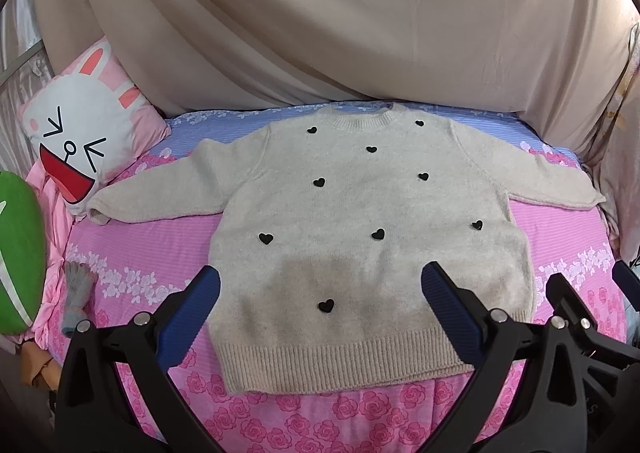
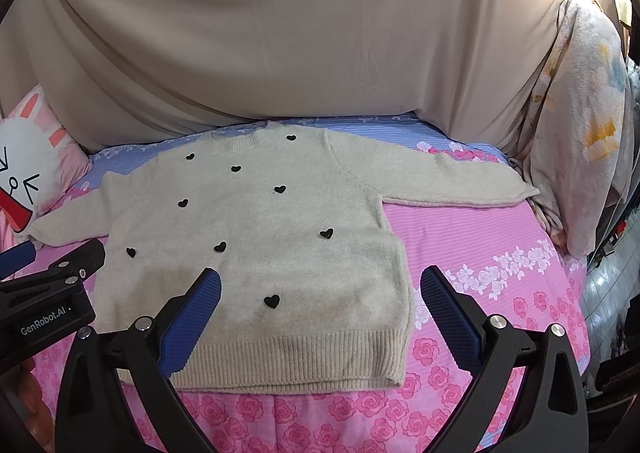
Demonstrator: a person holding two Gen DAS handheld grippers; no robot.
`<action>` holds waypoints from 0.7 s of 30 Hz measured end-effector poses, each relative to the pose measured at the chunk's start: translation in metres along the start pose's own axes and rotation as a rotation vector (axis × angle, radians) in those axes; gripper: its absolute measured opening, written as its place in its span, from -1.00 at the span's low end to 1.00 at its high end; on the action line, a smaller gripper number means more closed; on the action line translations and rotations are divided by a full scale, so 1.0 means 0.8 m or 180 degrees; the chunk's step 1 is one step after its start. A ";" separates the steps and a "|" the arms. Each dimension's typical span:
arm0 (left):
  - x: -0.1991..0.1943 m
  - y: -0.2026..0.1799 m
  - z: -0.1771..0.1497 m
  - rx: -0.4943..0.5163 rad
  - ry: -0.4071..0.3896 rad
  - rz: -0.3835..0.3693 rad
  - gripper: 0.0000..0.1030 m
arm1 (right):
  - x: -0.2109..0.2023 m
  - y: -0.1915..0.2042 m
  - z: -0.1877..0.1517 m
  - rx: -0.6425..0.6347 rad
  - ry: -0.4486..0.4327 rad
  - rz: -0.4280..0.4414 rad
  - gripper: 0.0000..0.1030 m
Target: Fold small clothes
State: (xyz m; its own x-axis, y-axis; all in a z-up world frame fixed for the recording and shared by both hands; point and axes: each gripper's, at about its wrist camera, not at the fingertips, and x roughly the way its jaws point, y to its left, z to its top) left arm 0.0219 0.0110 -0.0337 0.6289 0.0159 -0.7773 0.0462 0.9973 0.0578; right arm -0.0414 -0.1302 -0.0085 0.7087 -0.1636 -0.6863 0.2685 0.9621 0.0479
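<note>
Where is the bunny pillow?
The bunny pillow sits at the far left of the bed, just past the sweater's left sleeve, with a green cushion nearer beside it.

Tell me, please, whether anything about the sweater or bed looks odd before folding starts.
The sweater lies flat, sleeves spread, but a darker greyish patch marks its lower front above the hem, like a stain or dampness. Nothing else stands out.

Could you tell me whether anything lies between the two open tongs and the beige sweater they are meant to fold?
Nothing visible does. The sweater lies flat and uncovered on the pink sheet, with the left tongs and right tongs open just above its hem. The rabbit pillow and grey glove sit off to the left.
</note>
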 end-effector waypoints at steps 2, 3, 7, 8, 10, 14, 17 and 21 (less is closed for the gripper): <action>0.000 0.001 0.000 0.0003 0.0000 0.0000 0.91 | 0.001 0.000 0.001 0.0002 0.0001 0.0003 0.90; 0.000 0.000 0.000 0.0002 -0.0003 0.0007 0.91 | 0.001 0.001 0.001 0.0002 0.0002 0.0003 0.90; 0.000 0.002 0.002 0.0009 -0.0002 0.0008 0.91 | 0.003 -0.001 0.001 0.0011 0.0008 0.0011 0.90; 0.000 0.002 0.002 0.0010 -0.0003 0.0003 0.91 | 0.003 -0.001 0.001 0.0009 0.0005 0.0014 0.90; 0.001 0.002 0.002 0.0010 0.0001 0.0012 0.91 | 0.003 0.000 0.001 0.0007 0.0006 0.0013 0.90; 0.000 0.003 0.001 0.0013 -0.0002 0.0012 0.91 | 0.005 0.000 0.001 0.0007 0.0012 0.0022 0.90; 0.000 0.003 0.001 0.0015 -0.0001 0.0009 0.91 | 0.005 0.001 0.001 0.0008 0.0013 0.0025 0.90; 0.000 0.002 0.001 0.0013 0.0001 0.0017 0.91 | 0.006 0.001 0.001 0.0005 0.0015 0.0025 0.90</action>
State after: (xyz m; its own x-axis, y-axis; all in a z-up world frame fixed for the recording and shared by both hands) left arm 0.0225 0.0129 -0.0336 0.6290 0.0213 -0.7771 0.0459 0.9969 0.0644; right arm -0.0377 -0.1303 -0.0113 0.7077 -0.1549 -0.6893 0.2639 0.9630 0.0546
